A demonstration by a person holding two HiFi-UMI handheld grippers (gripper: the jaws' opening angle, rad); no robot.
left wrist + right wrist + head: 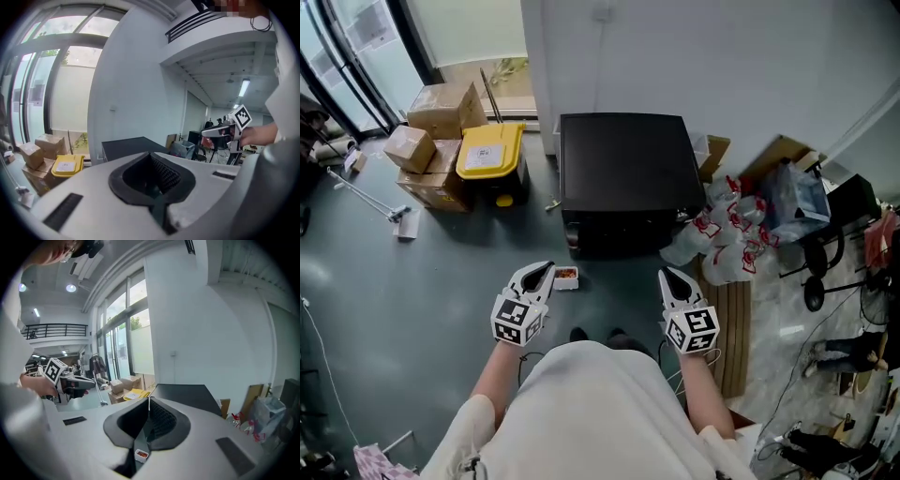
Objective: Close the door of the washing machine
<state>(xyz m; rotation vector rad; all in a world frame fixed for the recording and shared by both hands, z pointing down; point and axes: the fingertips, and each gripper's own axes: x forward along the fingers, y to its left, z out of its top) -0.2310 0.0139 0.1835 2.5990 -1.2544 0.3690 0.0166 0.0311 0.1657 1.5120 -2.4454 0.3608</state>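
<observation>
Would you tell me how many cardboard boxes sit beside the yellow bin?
3: the top box, the small left box, the bottom box; others may be hidden behind them.

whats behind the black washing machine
The white wall stands just behind the washing machine, with a cardboard piece by its right rear corner. Whatever sits low behind it is covered by its body.

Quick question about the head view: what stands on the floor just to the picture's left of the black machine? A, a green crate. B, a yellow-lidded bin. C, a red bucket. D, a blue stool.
B: a yellow-lidded bin stands on the floor at the picture's left of the black machine, with stacked cardboard boxes on its far side.
</observation>
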